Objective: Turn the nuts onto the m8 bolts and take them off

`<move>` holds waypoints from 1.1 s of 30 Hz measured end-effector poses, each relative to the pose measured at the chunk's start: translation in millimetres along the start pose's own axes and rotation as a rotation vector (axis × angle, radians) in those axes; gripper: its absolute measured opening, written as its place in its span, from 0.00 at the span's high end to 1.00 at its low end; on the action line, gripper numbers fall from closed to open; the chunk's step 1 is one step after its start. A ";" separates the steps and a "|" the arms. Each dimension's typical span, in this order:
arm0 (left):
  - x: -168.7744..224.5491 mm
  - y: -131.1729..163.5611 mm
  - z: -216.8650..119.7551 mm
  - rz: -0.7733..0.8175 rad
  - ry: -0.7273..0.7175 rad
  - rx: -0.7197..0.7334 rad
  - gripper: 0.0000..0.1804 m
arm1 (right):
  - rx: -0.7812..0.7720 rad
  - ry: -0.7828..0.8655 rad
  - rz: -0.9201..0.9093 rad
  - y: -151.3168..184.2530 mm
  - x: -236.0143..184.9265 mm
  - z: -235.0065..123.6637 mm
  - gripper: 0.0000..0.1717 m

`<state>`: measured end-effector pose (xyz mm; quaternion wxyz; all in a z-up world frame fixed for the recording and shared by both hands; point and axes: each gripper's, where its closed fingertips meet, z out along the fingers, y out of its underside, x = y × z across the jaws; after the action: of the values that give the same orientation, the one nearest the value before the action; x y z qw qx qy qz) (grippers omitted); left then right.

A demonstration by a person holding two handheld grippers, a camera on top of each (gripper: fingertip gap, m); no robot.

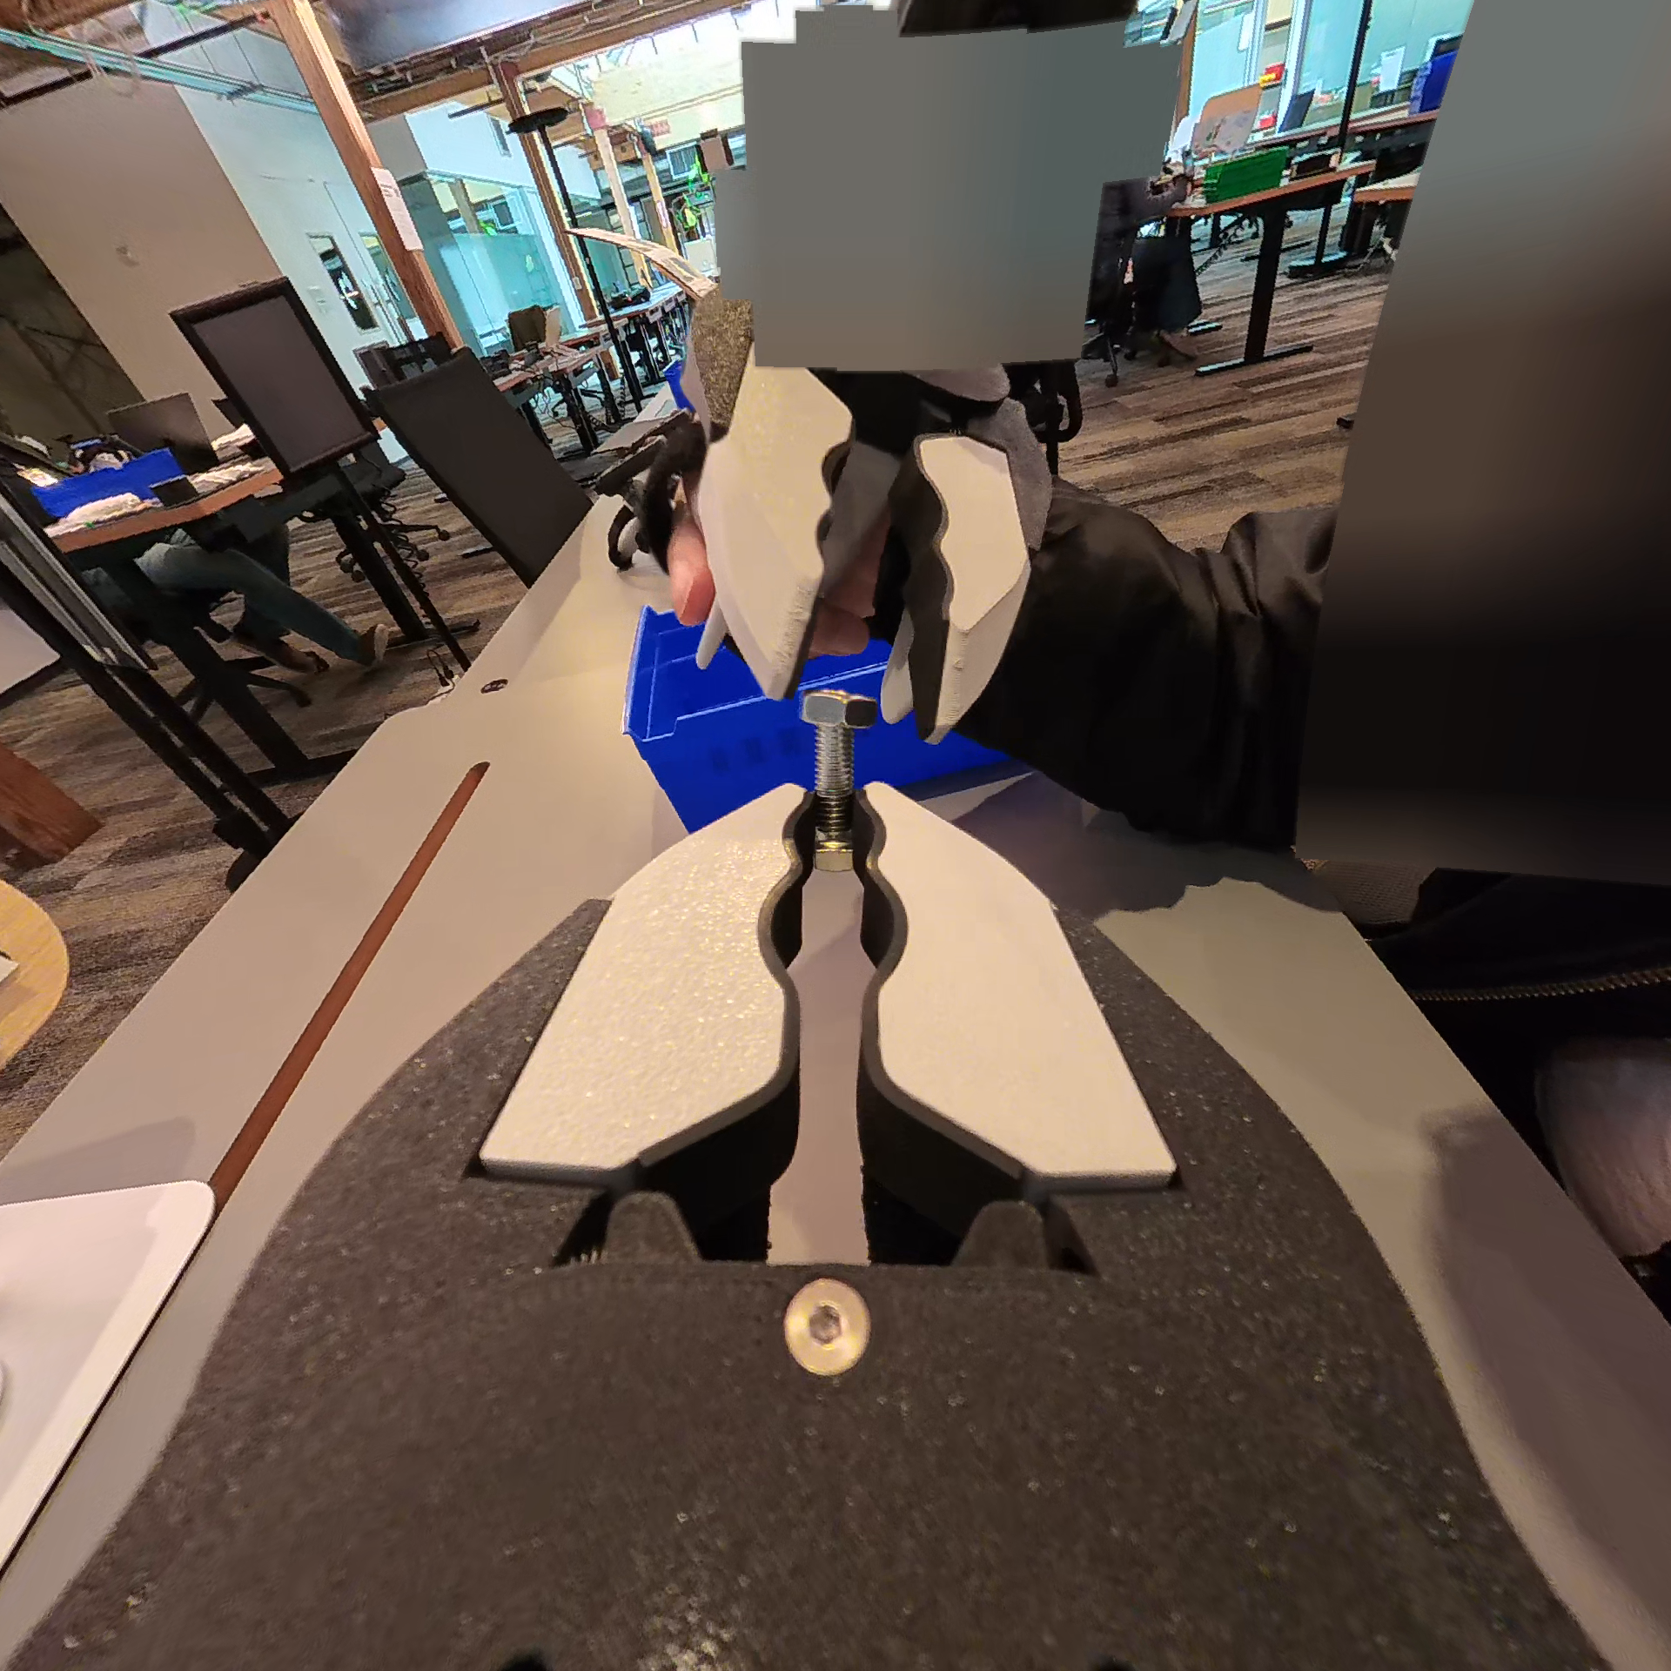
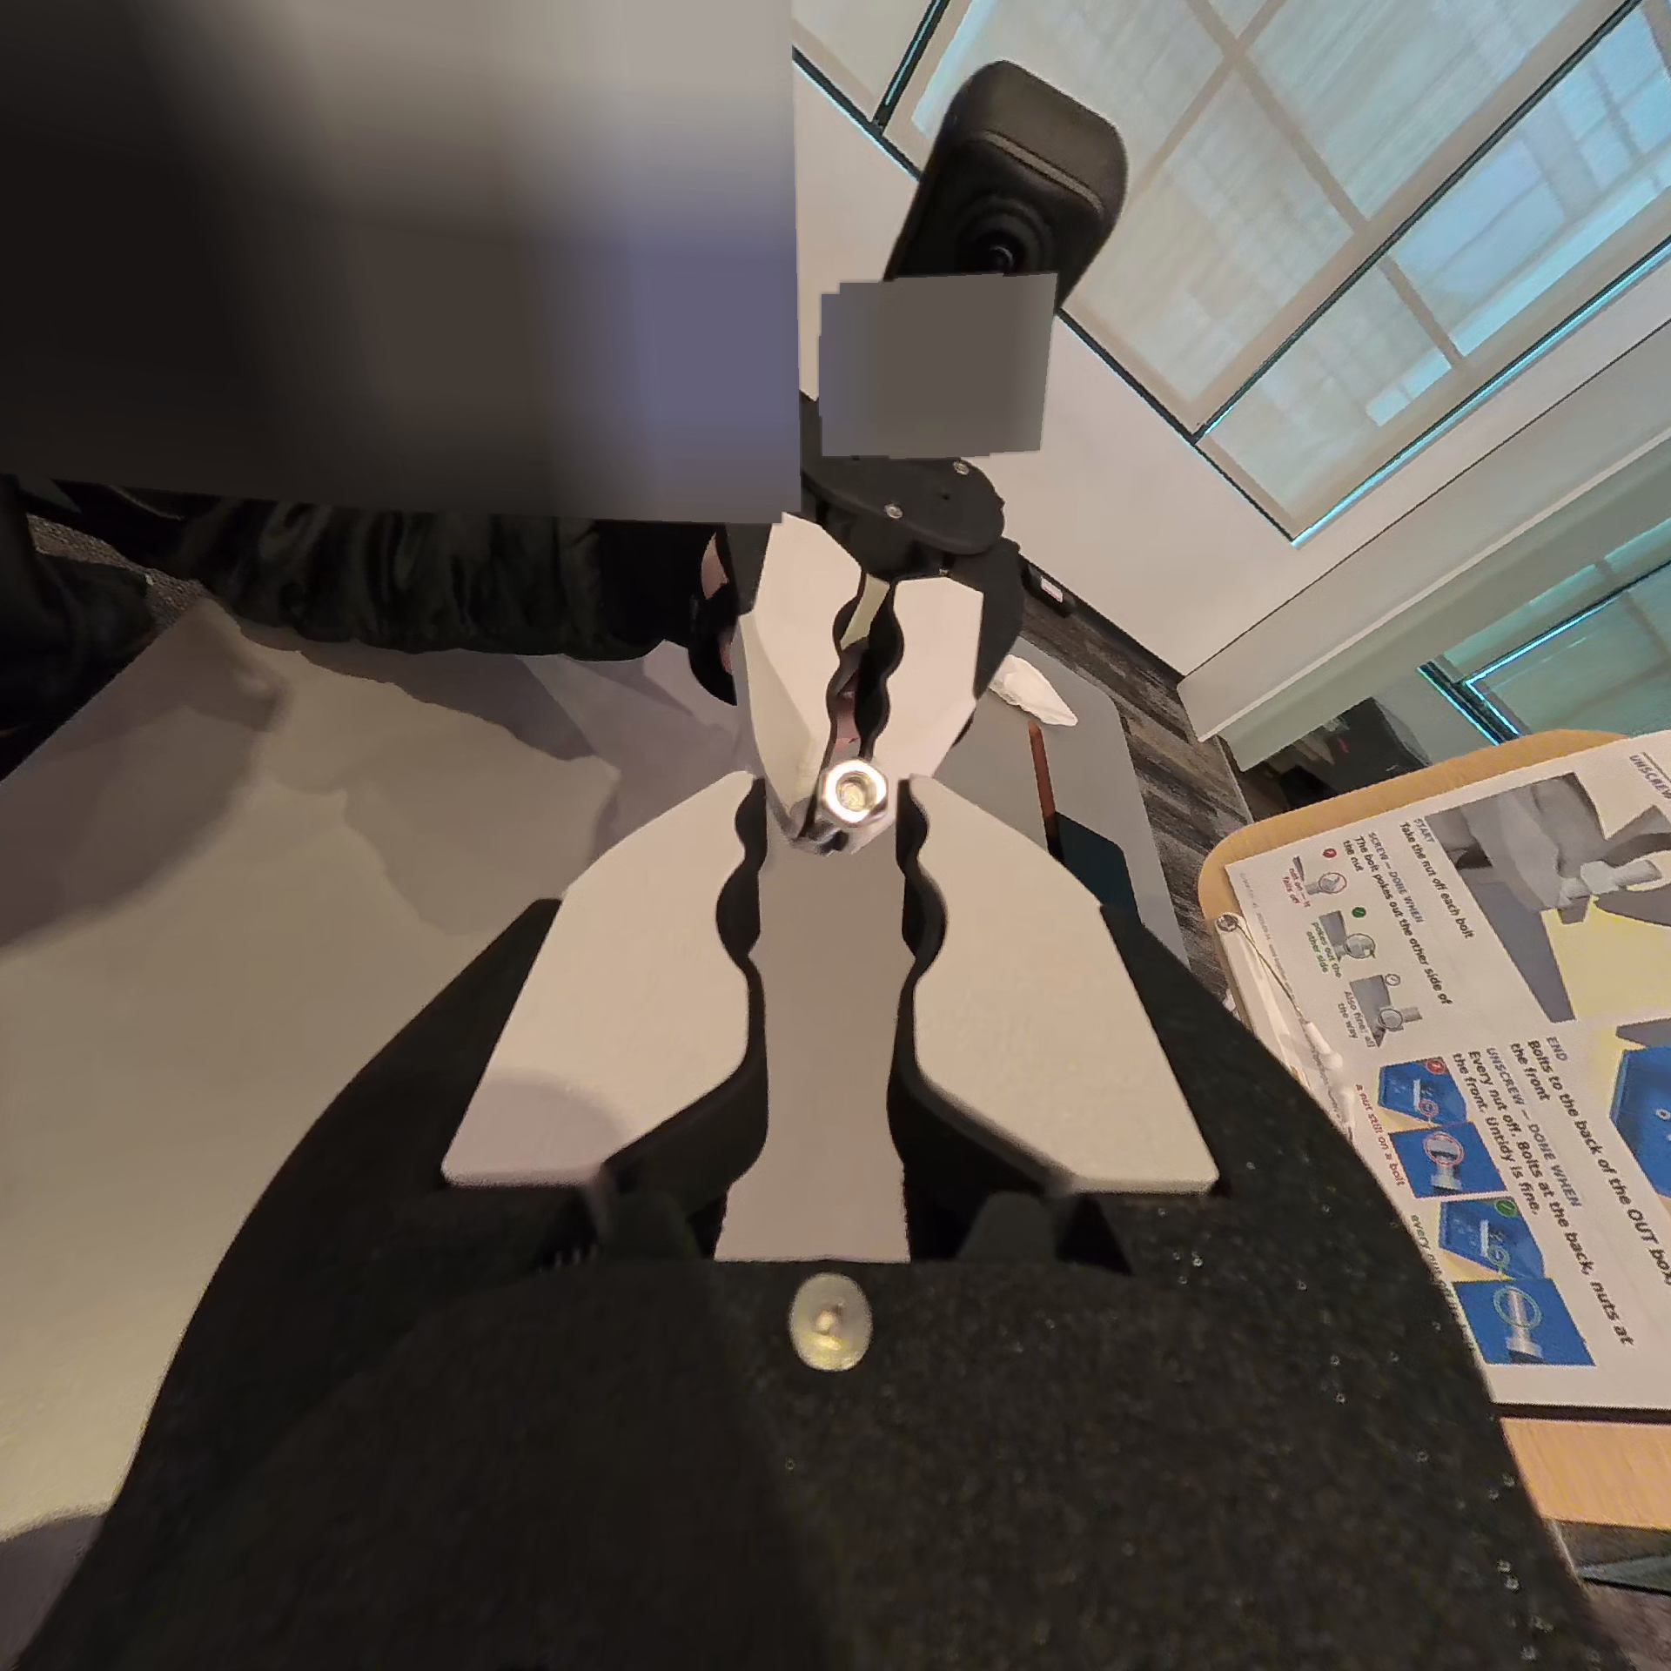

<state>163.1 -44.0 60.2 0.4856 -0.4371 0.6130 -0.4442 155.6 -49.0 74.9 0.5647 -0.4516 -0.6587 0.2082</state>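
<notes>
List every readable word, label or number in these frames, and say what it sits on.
Instruction sheet, at the right: printed headings and captions, legible, not copied out here.
Blue bin: raised marks on its wall, too blurred to read.
Notice on the background post: too small to read.

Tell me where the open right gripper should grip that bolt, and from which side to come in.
Grip the hex head, the exposed far end; the left gripper pinches the threaded shank, a nut behind its tips. Bring the right gripper in along the bolt's axis, probably pads on opposite flats.
</notes>
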 end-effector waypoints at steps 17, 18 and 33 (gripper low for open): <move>-1.5 -0.9 1.0 0.023 -0.023 -0.008 0.96 | 0.003 0.010 0.071 -0.4 5.8 -0.3 0.92; -4.0 -0.7 0.7 0.030 -0.042 -0.012 0.96 | -0.004 0.017 0.099 0.6 8.2 0.2 0.92; -31.4 0.2 -6.8 0.088 -0.250 -0.060 0.96 | -0.067 0.120 0.297 9.6 28.8 5.1 0.87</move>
<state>160.9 -12.8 67.4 0.5640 -0.4757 0.5794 -0.3462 155.6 -19.1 82.0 0.5506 -0.5743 -0.5563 0.2401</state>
